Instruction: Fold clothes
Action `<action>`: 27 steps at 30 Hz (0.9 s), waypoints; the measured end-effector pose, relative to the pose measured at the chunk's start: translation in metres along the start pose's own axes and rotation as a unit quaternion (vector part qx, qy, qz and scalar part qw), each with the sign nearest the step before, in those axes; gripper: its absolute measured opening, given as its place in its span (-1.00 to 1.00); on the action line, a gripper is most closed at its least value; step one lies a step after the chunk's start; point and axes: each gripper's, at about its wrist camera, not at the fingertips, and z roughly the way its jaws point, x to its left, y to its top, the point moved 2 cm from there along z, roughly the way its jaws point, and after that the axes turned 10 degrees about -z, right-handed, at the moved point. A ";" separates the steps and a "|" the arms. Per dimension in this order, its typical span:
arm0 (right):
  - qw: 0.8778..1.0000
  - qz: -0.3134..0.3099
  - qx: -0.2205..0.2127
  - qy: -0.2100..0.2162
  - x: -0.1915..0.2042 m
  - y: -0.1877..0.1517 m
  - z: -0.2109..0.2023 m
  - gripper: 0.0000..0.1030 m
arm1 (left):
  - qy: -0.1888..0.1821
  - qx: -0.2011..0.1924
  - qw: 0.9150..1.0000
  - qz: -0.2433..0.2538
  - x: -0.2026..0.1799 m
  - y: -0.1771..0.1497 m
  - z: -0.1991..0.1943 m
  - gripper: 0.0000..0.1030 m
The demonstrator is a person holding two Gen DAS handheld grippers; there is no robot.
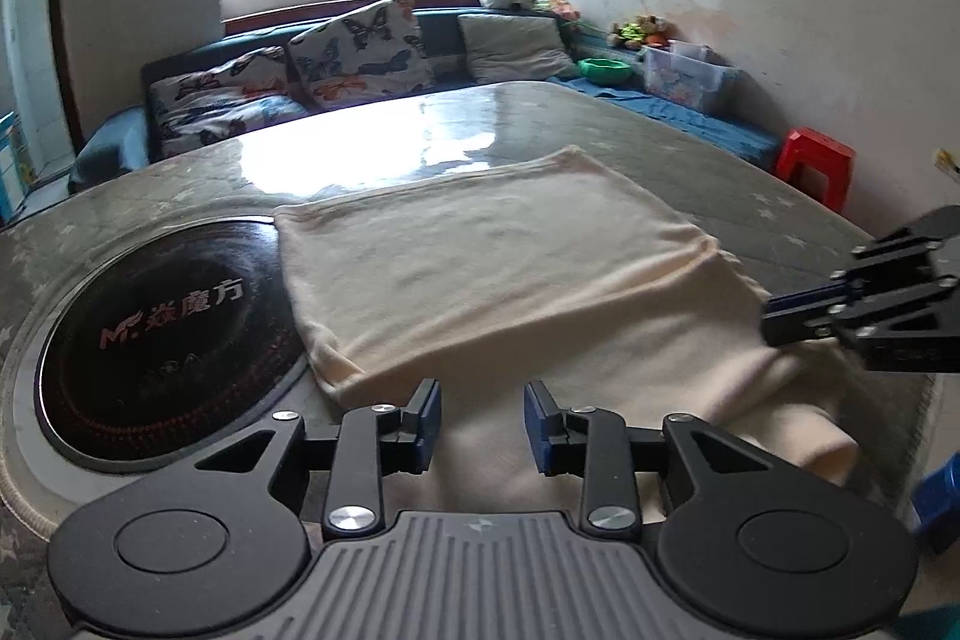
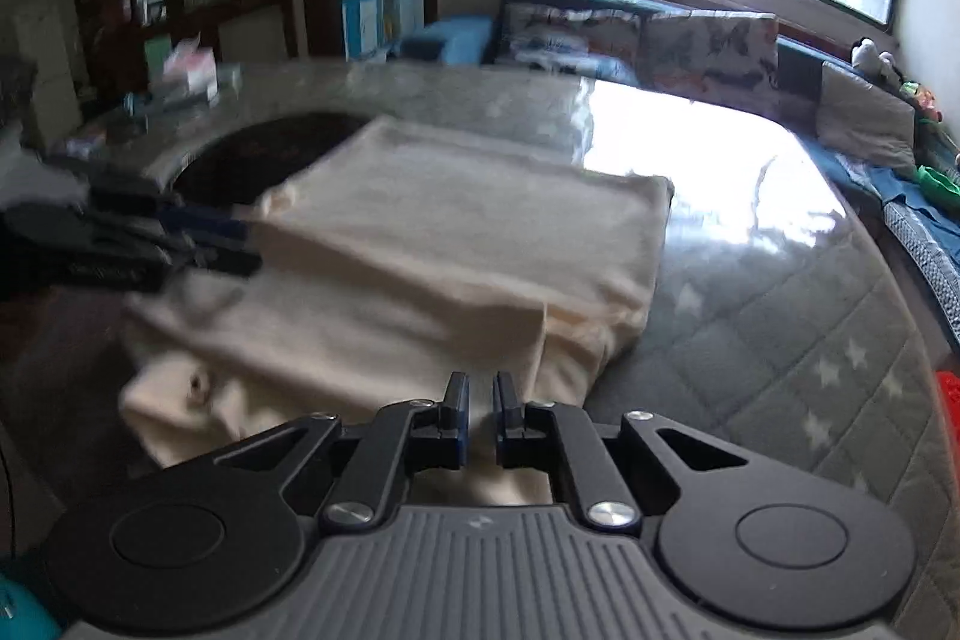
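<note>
on table (image 1: 540,112) — cream garment (image 1: 498,256) folded, left gripper (image 1: 482,421) agape

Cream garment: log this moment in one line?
cream garment: partly folded on table | left hand-held gripper: open | right hand-held gripper: nearly shut, grip unclear

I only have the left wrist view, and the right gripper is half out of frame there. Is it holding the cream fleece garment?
Observer: Yes. In the right wrist view the right gripper has its jaws nearly together, with an edge of the cream fleece garment pinched between them.
Operator: Anything on the table beyond the black round cooktop?
Observer: Yes, some small boxes, too blurred to identify, sit on the grey quilted table cover past it.
</note>
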 end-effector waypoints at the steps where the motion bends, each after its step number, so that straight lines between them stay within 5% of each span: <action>1: 1.000 -0.005 0.002 0.001 0.001 -0.001 -0.002 -0.85 | -0.003 0.000 1.000 0.007 -0.001 -0.003 -0.005 -0.35; 13: 0.998 -0.054 0.026 0.006 0.016 -0.009 -0.022 -0.64 | -0.023 -0.001 0.990 0.141 -0.019 -0.045 -0.059 -0.06; 17: 0.997 -0.072 0.027 0.002 0.018 -0.012 -0.033 -0.24 | -0.029 -0.001 0.983 0.180 -0.030 -0.057 -0.056 -0.05; 22: 0.995 -0.095 0.031 0.003 0.024 -0.020 -0.040 -0.11 | -0.034 -0.016 0.977 0.211 -0.046 -0.064 -0.040 -0.06; 24: 0.994 -0.105 0.032 0.001 0.026 -0.022 -0.042 0.05 | -0.037 -0.018 0.977 0.211 -0.049 -0.065 -0.036 -0.12; 27: 0.991 -0.133 0.027 0.001 0.032 -0.025 -0.046 0.12 | -0.049 -0.020 0.980 0.194 -0.048 -0.060 -0.033 -0.64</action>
